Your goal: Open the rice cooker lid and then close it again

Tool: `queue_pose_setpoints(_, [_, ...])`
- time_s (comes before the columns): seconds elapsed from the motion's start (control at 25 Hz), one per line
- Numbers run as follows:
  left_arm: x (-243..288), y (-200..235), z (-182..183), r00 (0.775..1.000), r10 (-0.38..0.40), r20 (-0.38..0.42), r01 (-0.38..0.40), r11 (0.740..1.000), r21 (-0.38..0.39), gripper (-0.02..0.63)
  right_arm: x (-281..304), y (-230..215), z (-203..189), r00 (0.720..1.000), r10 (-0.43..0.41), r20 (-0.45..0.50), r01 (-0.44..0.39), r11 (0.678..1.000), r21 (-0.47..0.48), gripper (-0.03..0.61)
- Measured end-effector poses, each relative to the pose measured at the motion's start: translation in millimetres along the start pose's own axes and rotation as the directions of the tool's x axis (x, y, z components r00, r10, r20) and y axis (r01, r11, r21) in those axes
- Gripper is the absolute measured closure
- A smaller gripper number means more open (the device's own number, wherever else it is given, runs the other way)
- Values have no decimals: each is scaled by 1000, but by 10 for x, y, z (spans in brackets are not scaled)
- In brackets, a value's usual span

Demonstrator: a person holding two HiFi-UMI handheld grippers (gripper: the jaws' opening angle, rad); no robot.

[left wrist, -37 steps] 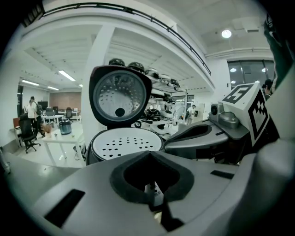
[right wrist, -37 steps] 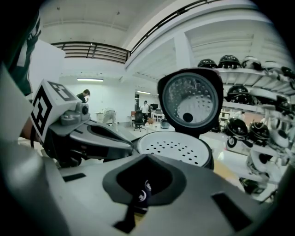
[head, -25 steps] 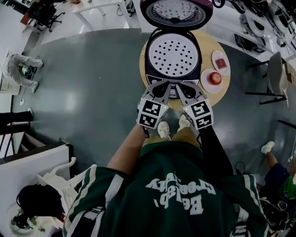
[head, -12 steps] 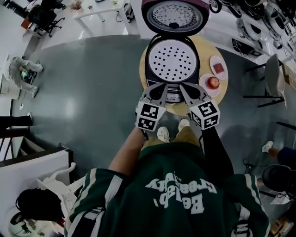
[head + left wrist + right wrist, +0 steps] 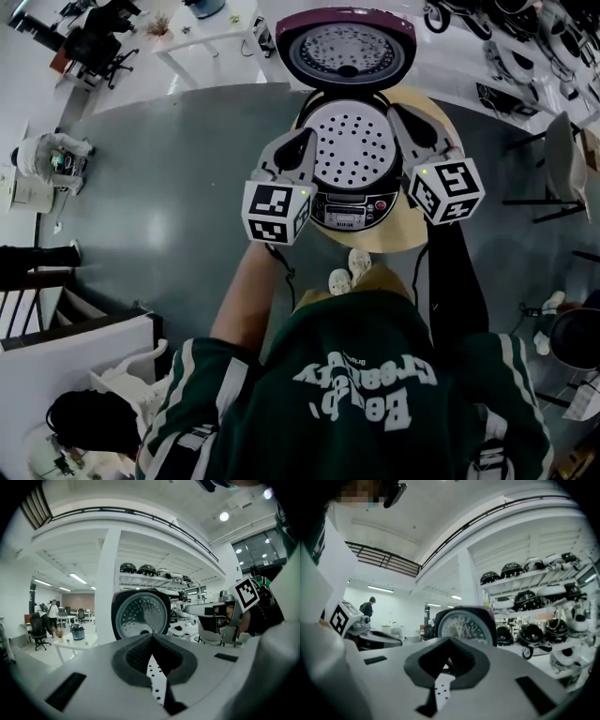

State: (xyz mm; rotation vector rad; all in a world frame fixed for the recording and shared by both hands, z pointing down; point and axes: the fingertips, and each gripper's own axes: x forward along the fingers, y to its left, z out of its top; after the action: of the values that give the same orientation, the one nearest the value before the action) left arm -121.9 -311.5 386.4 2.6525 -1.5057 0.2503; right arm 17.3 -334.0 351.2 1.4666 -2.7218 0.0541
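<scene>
The rice cooker [image 5: 349, 159] stands on a round wooden table [image 5: 398, 232] with its purple-rimmed lid [image 5: 345, 47] swung up and back, and the perforated inner plate [image 5: 352, 148] lies bare. My left gripper [image 5: 298, 148] hovers at the cooker's left rim and my right gripper [image 5: 411, 122] at its right rim. Both are shut on nothing. In the left gripper view the upright lid [image 5: 142, 616] rises beyond the shut left gripper [image 5: 152, 638], and the right gripper's marker cube [image 5: 247, 593] shows to the right. The right gripper view has the lid [image 5: 465, 626] past the shut right gripper [image 5: 450, 641].
The person's shoes [image 5: 349, 272] are at the table's near edge on the grey floor. A white table [image 5: 202, 28] stands at the far left and a chair [image 5: 561, 155] at the right. Shelves of dark helmets [image 5: 525, 576] line the far wall.
Both grippers have risen from the cooker's front panel and spread apart, now level with the pot's left and right sides. The lid has stayed open.
</scene>
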Motion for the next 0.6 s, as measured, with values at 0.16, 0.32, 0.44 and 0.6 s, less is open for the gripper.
queue_pose_setpoints(0.16, [328,290,570,998,6,66,-5,1000,-18,614,321,-438,607,994,-45,97,47,999,-18,575])
queue_pose_setpoints(0.32, [668,495,1201,993,23,118,-30,998,62,614,628,-717,1123,984,-32,173,41,998,-51,578])
queue_pose_setpoints(0.44, [940,567,1568,990,11,140,-28,992,123,614,867,-877,1333,985,-21,173,31,998,-56,578])
queue_pose_setpoints(0.6, [1255,605,1830,990,-21,143,-3,985,170,614,1197,-1017,1293,997,15,78,-11,998,-61,581])
